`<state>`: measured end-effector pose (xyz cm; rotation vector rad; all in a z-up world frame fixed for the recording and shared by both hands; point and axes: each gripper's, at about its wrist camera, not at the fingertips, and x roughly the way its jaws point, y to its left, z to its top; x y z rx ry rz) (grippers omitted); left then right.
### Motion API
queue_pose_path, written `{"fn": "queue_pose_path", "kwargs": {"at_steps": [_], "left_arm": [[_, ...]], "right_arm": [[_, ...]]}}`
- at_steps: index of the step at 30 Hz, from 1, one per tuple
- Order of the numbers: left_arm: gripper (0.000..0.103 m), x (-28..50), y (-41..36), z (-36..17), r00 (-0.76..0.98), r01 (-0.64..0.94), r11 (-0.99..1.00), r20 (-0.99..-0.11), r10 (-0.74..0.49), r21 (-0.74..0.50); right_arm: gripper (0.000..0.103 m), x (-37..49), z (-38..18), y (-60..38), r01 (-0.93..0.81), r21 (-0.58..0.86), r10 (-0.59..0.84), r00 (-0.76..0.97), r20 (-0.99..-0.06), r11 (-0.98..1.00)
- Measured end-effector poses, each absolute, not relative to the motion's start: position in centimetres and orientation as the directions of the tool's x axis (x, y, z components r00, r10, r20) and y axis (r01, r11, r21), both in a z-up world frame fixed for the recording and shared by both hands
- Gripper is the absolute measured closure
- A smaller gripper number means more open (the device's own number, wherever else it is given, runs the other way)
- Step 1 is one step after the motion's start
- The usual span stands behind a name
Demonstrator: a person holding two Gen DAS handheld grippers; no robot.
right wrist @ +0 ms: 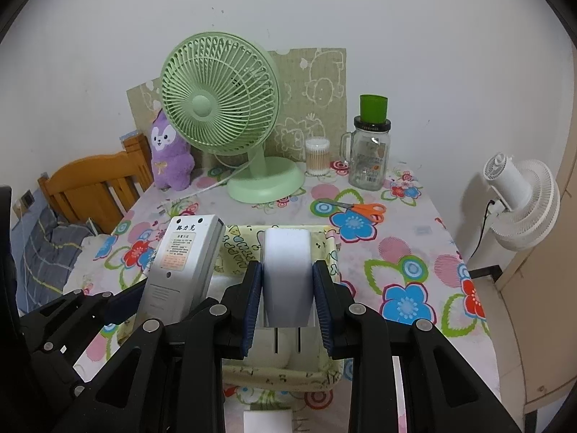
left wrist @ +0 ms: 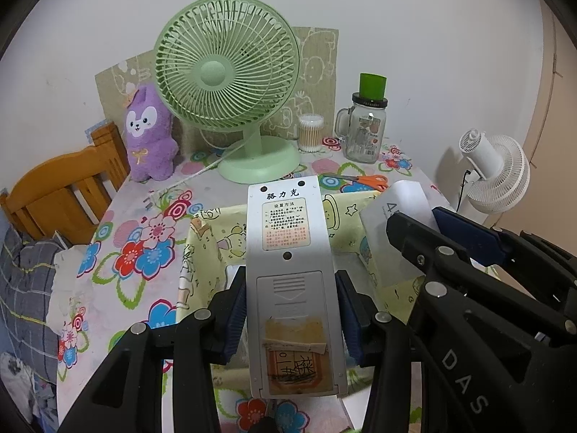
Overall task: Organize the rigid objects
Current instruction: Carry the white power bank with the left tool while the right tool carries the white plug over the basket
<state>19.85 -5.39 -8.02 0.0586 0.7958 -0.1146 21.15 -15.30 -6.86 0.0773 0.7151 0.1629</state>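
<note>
In the left wrist view, the left gripper (left wrist: 291, 319) is clamped on a grey remote control (left wrist: 290, 270), its blue pads pressing the two long sides of the casing (the back faces the camera, showing the battery cover and a printed label). The remote is held above a fabric storage basket (left wrist: 202, 238) with a pale yellow cartoon-print lining, which sits on the near part of the floral tablecloth (left wrist: 144, 238). At right, the right gripper (left wrist: 425, 223) holds a white charger block (left wrist: 400, 227) over the basket's right side. Farther away stand a green desk fan (left wrist: 227, 75), a purple plush toy (left wrist: 149, 137) to its left, a cotton swab container (left wrist: 311, 133), a glass jar (left wrist: 364, 137) with a green cap, and orange-handled scissors (left wrist: 368, 180). In the right wrist view, the right gripper (right wrist: 287, 299) is closed on the white charger block (right wrist: 286, 281), pads against its two sides, two metal prongs pointing toward the camera. The block hangs over the basket (right wrist: 281, 375). At left, the remote control (right wrist: 184, 263) is held by the left gripper (right wrist: 144, 306) above the basket's left edge. A white fan (right wrist: 519, 202) stands off the table at far right.
</note>
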Motion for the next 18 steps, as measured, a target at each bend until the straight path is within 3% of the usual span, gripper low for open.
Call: {"fn": "queue_pose_path", "kwargs": {"at_steps": [18], "left_arm": [[0.056,23.4,-5.0,-11.3,0.633,0.126,0.992,-0.769,-0.089,-0.011]], "right_arm": [[0.071,24.9,-10.2,-14.7,-0.126,0.138,0.187,0.687,-0.702,0.982]]}}
